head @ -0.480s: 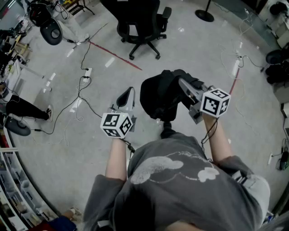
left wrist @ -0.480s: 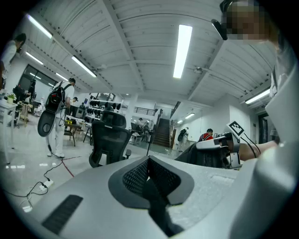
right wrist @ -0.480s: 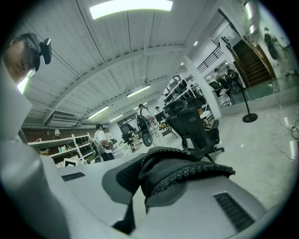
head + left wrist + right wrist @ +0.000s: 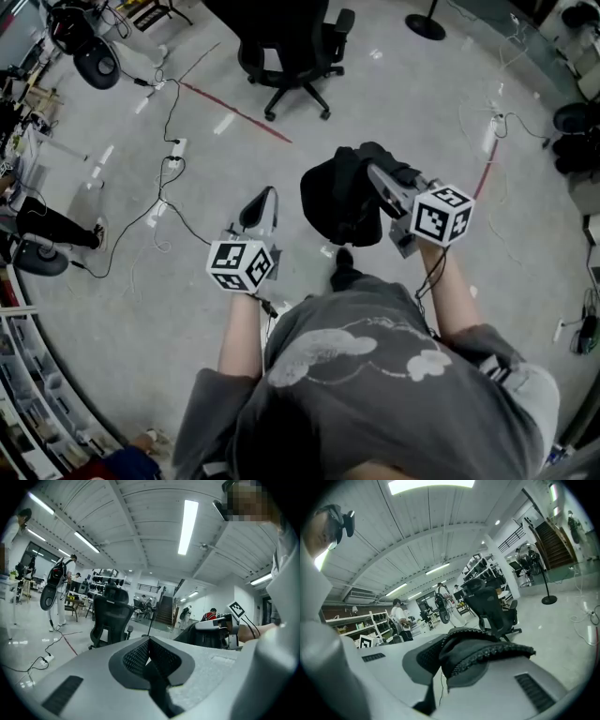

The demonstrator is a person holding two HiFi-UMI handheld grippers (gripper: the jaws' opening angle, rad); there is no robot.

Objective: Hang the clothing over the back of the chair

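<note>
Right hand-held gripper [image 4: 375, 175] clamped on black clothing [image 4: 336, 202]; chair [image 4: 286, 47] well ahead, slightly left. Left hand-held gripper [image 4: 269, 194] closed, empty.

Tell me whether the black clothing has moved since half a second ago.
Yes, slightly. In the head view the clothing has shifted right, away from the near end of the red floor line.

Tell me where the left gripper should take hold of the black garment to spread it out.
Probably the loose left edge of the black garment, approached from the left. It hangs in a bunch from the right gripper, which is shut on its right part, so the left side is free and faces the empty left gripper.
</note>
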